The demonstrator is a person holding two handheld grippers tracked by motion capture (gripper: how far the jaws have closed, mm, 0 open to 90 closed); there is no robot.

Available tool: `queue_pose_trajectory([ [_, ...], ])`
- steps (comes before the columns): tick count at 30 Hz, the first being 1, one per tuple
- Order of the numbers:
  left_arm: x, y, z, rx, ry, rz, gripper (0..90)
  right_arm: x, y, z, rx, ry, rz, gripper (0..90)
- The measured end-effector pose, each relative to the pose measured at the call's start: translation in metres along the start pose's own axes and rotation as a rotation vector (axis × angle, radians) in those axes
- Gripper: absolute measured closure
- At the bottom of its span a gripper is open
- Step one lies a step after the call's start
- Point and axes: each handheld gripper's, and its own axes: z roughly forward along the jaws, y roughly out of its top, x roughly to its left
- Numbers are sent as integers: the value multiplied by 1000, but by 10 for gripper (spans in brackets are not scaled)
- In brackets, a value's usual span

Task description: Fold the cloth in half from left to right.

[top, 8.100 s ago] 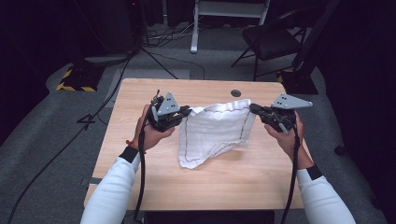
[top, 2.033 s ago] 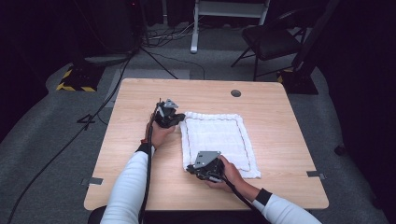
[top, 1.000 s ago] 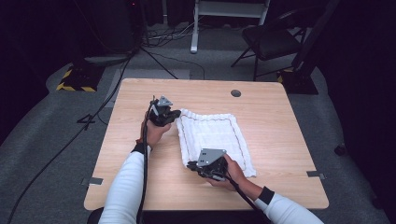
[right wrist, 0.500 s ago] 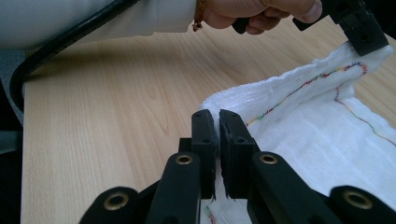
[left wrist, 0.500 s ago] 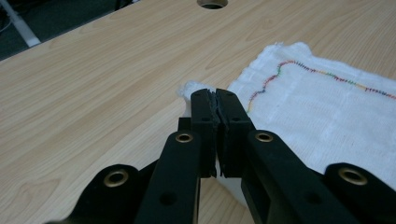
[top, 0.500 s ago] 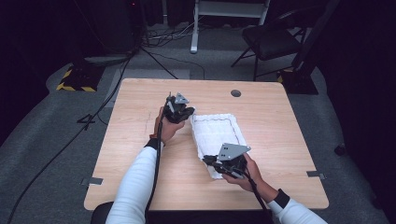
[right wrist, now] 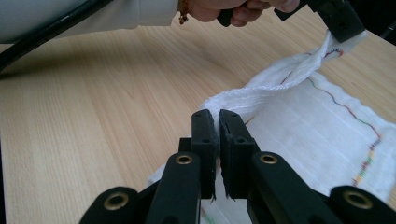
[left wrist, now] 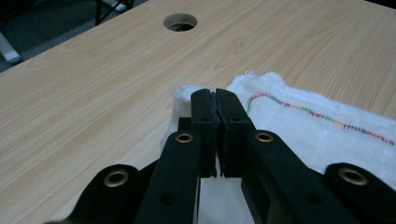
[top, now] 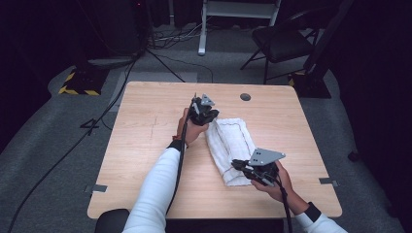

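A white towel (top: pixel 232 144) with a coloured stitched line lies folded lengthwise on the wooden table (top: pixel 145 145). My left gripper (top: pixel 210 118) is shut on the towel's far corner, and in the left gripper view the jaws (left wrist: pixel 215 95) pinch white cloth with the towel (left wrist: pixel 303 126) spreading to the right. My right gripper (top: pixel 239 165) is shut on the towel's near corner. In the right gripper view its jaws (right wrist: pixel 215 116) clamp a bunched edge of the towel (right wrist: pixel 322 140), which runs up as a taut ridge to the left gripper (right wrist: pixel 343 23).
A round cable hole (top: pixel 245 96) (left wrist: pixel 180 22) sits in the table's far side. Beyond the table stand a black chair (top: pixel 284 43), a white stand base (top: pixel 201 48) and floor cables. A yellow-black striped plate (top: pixel 77 88) lies on the floor at the left.
Both grippers have moved to the right across the table, carrying the towel's left edge over itself. The towel now lies narrower, as a folded strip.
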Motion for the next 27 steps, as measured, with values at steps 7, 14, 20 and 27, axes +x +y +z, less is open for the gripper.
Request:
queue_pose_trajectory([
  [7,-16,14,21,-9,-24,14,867,-9,-14,-14,19,-31,26,854],
  [14,-30,25,43,2,-46,39,867,-15,-30,-26,51,-61,50,854],
  [20,-43,30,61,12,-54,48,866,-21,-41,-37,66,-96,74,853],
  [27,-53,32,70,35,-21,33,666,-23,-56,-38,126,-122,101,775],
])
